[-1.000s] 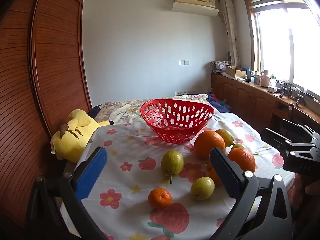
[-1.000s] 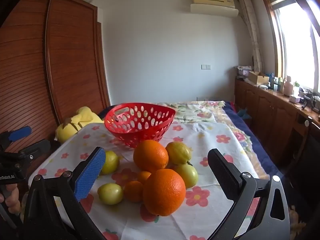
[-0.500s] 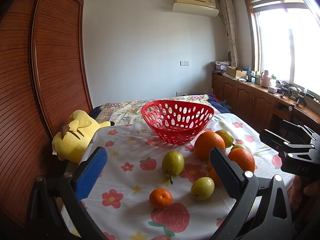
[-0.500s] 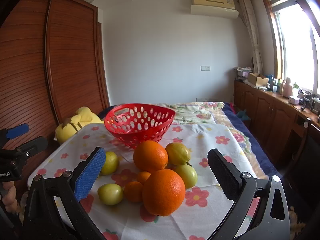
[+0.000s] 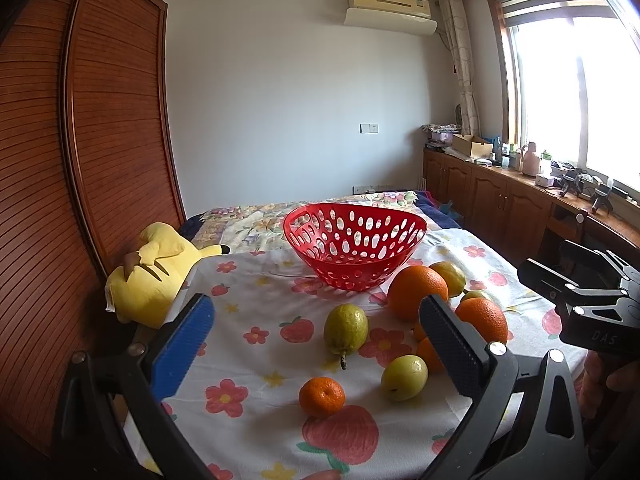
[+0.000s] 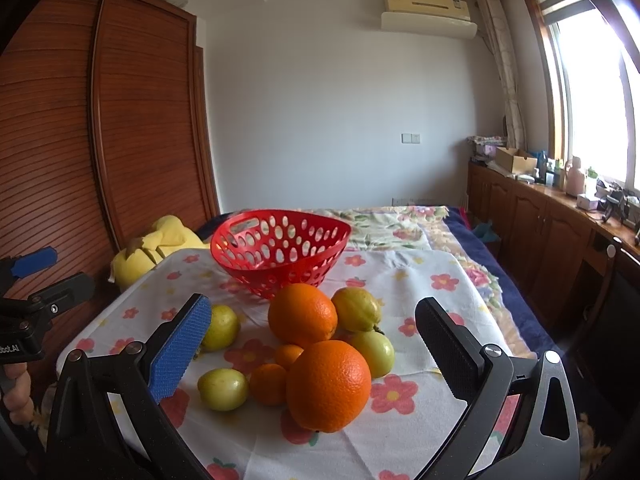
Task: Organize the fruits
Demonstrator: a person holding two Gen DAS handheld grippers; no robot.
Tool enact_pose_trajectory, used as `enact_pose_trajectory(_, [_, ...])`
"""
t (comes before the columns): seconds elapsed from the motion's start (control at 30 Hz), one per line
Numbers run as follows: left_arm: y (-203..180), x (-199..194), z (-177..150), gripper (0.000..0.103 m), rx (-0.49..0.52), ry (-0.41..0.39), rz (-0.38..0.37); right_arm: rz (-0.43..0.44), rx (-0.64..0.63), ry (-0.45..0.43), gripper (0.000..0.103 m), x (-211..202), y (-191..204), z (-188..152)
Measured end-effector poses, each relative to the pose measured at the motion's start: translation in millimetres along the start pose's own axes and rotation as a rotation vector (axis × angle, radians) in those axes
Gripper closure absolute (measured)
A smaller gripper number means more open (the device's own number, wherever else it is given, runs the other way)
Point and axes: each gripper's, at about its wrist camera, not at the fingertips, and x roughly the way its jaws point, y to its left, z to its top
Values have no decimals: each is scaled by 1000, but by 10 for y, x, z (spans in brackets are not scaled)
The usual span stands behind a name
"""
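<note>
Looking along my left gripper [image 5: 316,344], I find its right finger covering part of the fruit pile: one small orange [image 5: 427,354] shows only as a sliver behind that finger, and another piece behind it is too hidden to name. My right gripper [image 6: 312,346] blocks less, though its blue left pad overlaps the pear [image 6: 221,327] at 10 o'clock of the pile. At the left edge of the right view my other tool is cut off, with only a bit of hand [image 6: 16,394] showing.

The red basket [image 5: 354,251] stands at 12 o'clock on the flowered cloth [image 5: 256,364], and through its holes I see no fruit inside. All fruit lies on the cloth at the basket's 6 o'clock: two big oranges [image 6: 328,385], small oranges, pears, and yellow-green round fruit. A tangerine [image 5: 322,397] sits apart from the others, nearest my left gripper.

Both grippers have their fingers spread wide, holding nothing, above the cloth.

A yellow plush toy [image 5: 154,268] lies at the basket's 9 o'clock.
</note>
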Motion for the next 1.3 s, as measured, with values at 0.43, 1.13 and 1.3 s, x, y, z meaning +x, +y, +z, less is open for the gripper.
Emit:
enact_pose_trajectory(0.43, [-1,-25,9,0,3,0,2,-2,-2,-2,0,3,20,-1])
enact_pose_trajectory(1.13, [0,-15,3,0,2,0,1,0,-5,-5,0,-2,38,22])
enact_pose_trajectory(1.3, [1,-25,12,0,3,0,-1,-1,-4,-5,0,-4,37,14])
